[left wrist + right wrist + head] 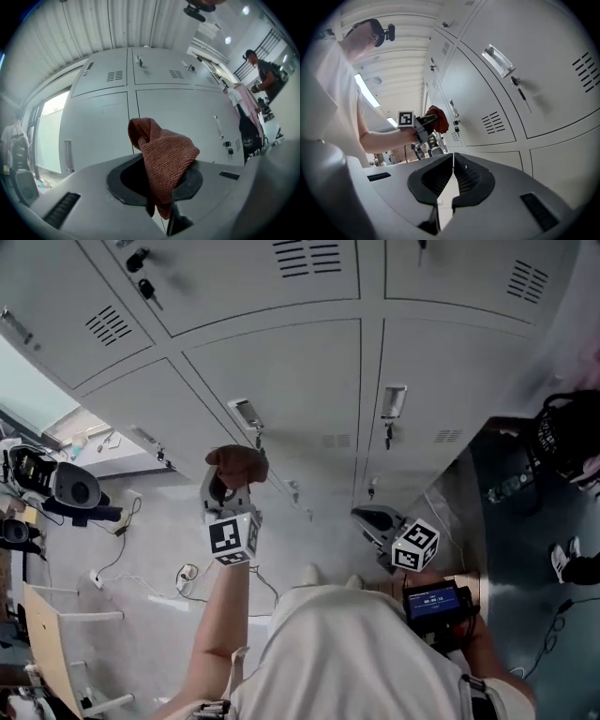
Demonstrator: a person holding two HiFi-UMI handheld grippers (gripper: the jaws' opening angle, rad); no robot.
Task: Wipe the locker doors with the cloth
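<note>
A rust-brown knitted cloth (236, 463) is bunched between the jaws of my left gripper (230, 480), which is shut on it. In the left gripper view the cloth (161, 157) stands up out of the left gripper (158, 180) and hides its tips. Grey locker doors (180, 110) lie ahead of it; whether the cloth touches them I cannot tell. My right gripper (362, 515) hangs lower by the locker doors (281, 371), its jaws pressed together with nothing in them. The right gripper view shows the right gripper (453, 161), and beyond it the cloth (438, 118) by a door handle (453, 107).
Keys hang from several locks (387, 434). A black bag (562, 432) sits at the right. Cables (187, 574) and a wooden chair (47, 643) are on the floor at the left. A person (261, 75) stands by the far lockers.
</note>
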